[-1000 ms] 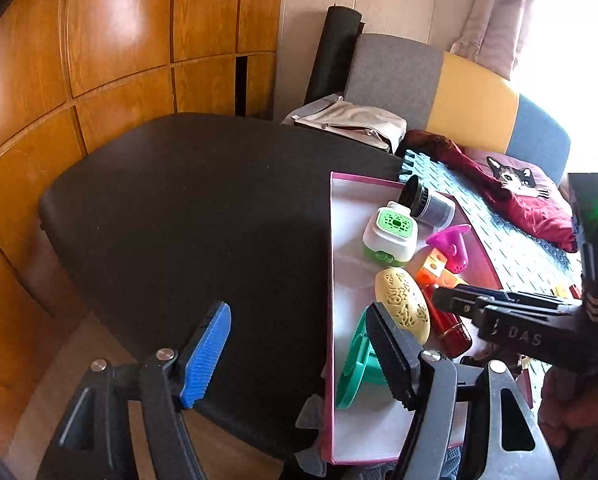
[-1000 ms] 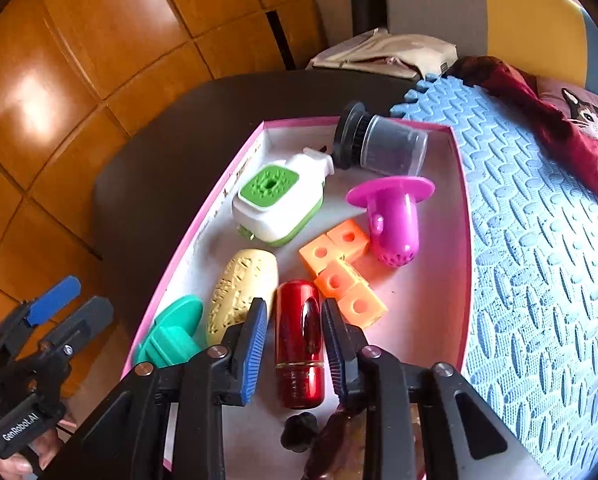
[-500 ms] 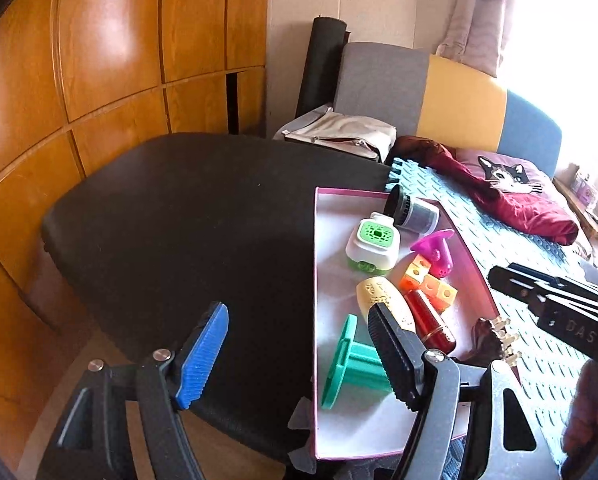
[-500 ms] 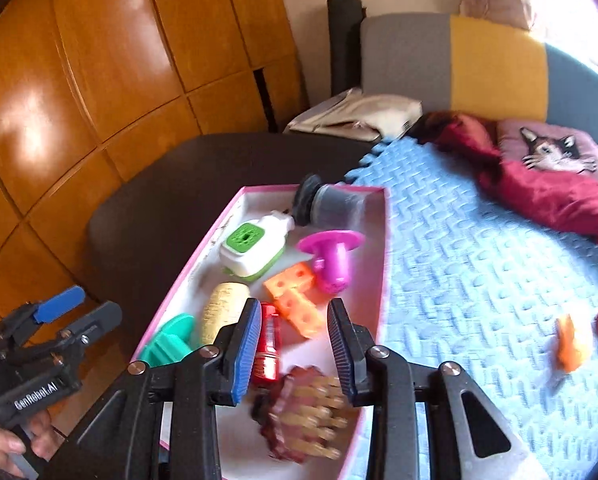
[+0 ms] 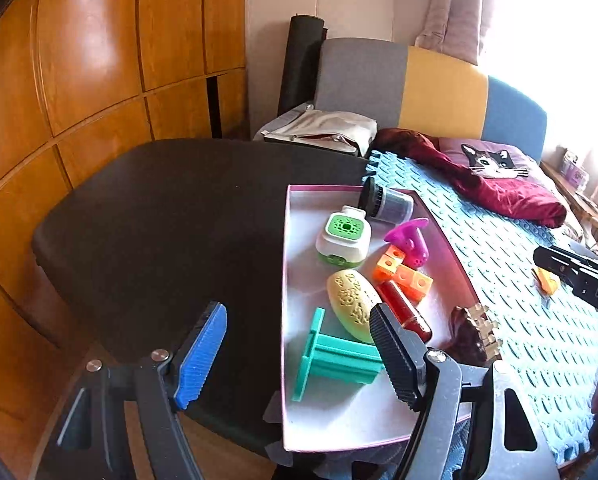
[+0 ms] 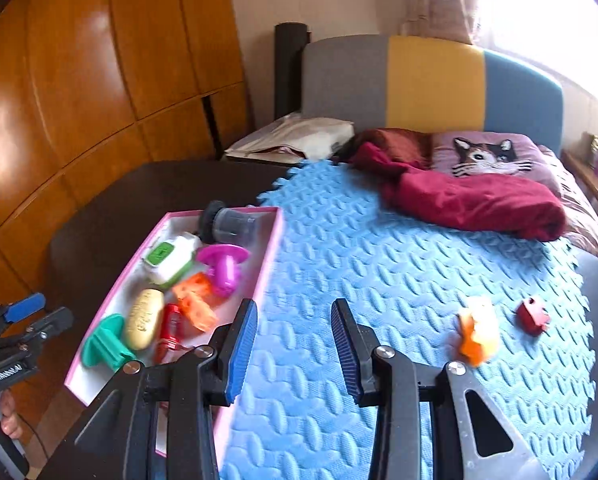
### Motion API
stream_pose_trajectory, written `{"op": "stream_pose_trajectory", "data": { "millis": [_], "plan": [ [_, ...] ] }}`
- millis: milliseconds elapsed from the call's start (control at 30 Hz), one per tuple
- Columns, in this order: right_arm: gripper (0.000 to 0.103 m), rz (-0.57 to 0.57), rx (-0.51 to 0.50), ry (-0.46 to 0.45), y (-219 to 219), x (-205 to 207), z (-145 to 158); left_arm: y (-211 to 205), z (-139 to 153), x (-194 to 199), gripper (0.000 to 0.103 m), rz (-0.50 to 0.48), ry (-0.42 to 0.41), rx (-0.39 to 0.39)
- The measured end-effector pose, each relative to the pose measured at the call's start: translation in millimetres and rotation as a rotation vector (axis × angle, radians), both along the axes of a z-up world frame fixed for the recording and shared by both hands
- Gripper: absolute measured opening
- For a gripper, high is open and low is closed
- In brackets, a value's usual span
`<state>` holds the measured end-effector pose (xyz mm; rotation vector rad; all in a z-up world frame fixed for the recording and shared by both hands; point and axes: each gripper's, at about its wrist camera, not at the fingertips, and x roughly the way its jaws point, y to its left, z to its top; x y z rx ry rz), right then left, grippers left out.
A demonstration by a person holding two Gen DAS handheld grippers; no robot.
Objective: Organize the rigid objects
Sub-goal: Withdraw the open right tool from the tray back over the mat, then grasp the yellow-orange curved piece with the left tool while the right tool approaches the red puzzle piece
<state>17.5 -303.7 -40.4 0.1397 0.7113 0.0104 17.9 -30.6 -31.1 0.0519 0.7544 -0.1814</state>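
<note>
Hovering over the blue foam mat [image 6: 379, 264], the right gripper [image 6: 295, 344] has jaws that have just been opening, now parted with nothing between them, only mat below. Left of it sits the pink-rimmed tray [image 6: 269, 264] holding a green spool [image 6: 103, 346], yellow egg-shaped piece [image 6: 143, 318], red cylinder [image 6: 171, 326], orange cubes [image 6: 197, 304], magenta plug [image 6: 223, 264], white-green box [image 6: 167, 260] and dark-capped jar [image 6: 227, 222]. Ahead and right of it on the mat lie an orange-yellow piece [image 6: 475, 334] and a small red piece [image 6: 533, 316], well apart from the tray. The left gripper [image 5: 299, 356] is spread wide, empty, over the tray's near end; a brown spiky object [image 5: 473, 336] lies just right of its black finger.
</note>
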Motion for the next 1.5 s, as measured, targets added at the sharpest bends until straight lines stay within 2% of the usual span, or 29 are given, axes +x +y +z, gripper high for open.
{"op": "stream_pose_trajectory", "data": {
  "millis": [533,733,867,1000,1200,1333,1500],
  "plan": [
    [0.038,-0.145,-0.092,0.063,-70.5,-22.5,-20.2,-12.3,-4.8,-1.2,0.076,-0.029,0.013,0.024],
    [0.038,-0.242,-0.154,0.062,-111.8,-34.9,-22.0,-16.3,-6.1,-1.7,0.076,-0.04,0.015,0.036],
    [0.039,-0.362,-0.203,0.059,-144.5,-48.9,-30.1,-20.0,-6.2,-1.0,0.076,-0.048,0.017,0.045],
    [0.039,-0.463,-0.134,0.113,-171.6,-52.0,-41.5,-25.1,-4.2,-1.2,0.076,-0.058,0.011,0.055],
    [0.039,-0.494,-0.102,0.15,-179.1,-53.5,-46.9,-36.0,2.6,1.3,0.076,-0.077,-0.003,0.066],
    [0.039,-0.524,-0.06,0.144,-188.2,-56.4,-46.6,-43.8,7.8,2.3,0.076,-0.099,-0.014,0.07],
    [0.039,-0.645,0.012,0.134,-212.3,-69.6,-44.8,-55.7,19.5,7.9,0.076,-0.129,-0.034,0.056]
  ]
}}
